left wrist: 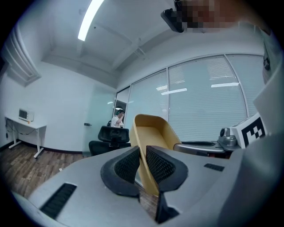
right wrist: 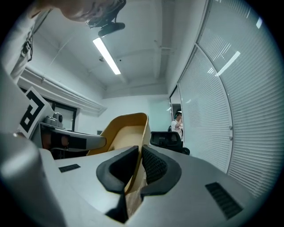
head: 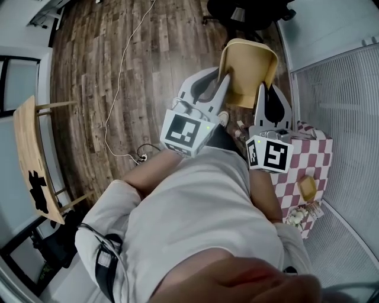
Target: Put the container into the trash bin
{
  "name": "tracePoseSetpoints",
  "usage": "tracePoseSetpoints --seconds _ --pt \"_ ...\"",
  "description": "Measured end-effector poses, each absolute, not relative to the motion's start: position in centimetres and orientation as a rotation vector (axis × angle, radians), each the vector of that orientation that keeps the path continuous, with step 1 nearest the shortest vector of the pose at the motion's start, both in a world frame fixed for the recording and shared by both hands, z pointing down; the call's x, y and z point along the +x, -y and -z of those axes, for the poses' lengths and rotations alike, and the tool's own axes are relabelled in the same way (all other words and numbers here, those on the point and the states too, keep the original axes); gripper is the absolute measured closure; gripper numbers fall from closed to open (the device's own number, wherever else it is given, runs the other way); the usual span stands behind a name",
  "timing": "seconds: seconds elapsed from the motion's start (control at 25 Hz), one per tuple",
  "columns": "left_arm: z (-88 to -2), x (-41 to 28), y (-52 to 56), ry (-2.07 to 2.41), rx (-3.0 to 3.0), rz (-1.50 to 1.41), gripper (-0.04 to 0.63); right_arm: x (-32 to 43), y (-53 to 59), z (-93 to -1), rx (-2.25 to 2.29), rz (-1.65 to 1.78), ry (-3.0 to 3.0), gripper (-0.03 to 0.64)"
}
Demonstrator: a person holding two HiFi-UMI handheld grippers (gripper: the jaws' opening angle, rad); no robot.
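Observation:
A tan, tub-shaped container [head: 246,68] hangs in the air over the wooden floor, held between both grippers. My left gripper [head: 220,83] is shut on its left rim, and my right gripper [head: 266,94] is shut on its right rim. In the left gripper view the black ribbed pads pinch the container's wall [left wrist: 153,133] where the left gripper [left wrist: 143,153] closes on it. The right gripper view shows the same on the other side: the right gripper [right wrist: 140,155] clamps the thin edge of the container [right wrist: 124,128]. The container's open side faces me and it looks empty.
A red-and-white checkered table [head: 311,148] stands close at the right, beside a wall of blinds [head: 343,89]. A black office chair [head: 249,12] is ahead. A white cable [head: 127,59] runs across the floor, and a wooden table [head: 26,154] is at the left. A person [left wrist: 118,119] stands far off.

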State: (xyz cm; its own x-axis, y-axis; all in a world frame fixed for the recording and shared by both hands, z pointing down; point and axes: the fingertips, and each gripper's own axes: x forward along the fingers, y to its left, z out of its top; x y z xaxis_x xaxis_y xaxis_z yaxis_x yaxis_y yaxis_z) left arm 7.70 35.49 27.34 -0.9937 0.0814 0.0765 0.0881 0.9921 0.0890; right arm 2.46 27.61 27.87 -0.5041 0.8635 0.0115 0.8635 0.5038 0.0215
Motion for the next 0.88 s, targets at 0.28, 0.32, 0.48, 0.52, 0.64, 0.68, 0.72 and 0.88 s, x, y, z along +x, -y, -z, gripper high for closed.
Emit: tracePoseSetpoints --seconds 0.28,0.32,0.48,0.52,0.64,0.68,0.72,0.88 --pt "-27.0 1.1 -36.9 3.056 -0.148 0.139 0.525 -4.2 -29.1 -27.6 1.582 -0.031 -2.712 0.567" --pt "-27.1 0.3 -37.0 3.054 -0.147 0.139 0.525 -5.0 -29.2 -27.7 1.581 -0.03 -2.714 0.567" --pt "-27.3 -2.8 -37.0 3.044 -0.142 0.134 0.525 -8.1 -29.2 -28.0 1.577 -0.008 -2.728 0.568" --pt "-27.4 -3.5 -37.0 3.042 -0.143 0.134 0.525 -8.9 -29.2 -28.1 1.577 0.005 -2.736 0.568" --pt "-27.6 -5.4 -37.1 3.035 -0.138 0.132 0.526 -10.7 -29.3 -28.4 1.574 0.016 -2.75 0.566" --pt "-27.7 -5.9 -37.1 3.033 -0.135 0.131 0.526 -11.2 -29.2 -28.4 1.572 0.008 -2.751 0.568" --pt "-27.8 -6.5 -37.1 3.031 -0.131 0.132 0.526 -11.7 -29.2 -28.5 1.569 0.002 -2.754 0.566" --pt "-28.0 -8.5 -36.4 3.023 -0.089 0.133 0.526 -13.5 -28.4 -28.7 1.527 0.006 -2.781 0.568"
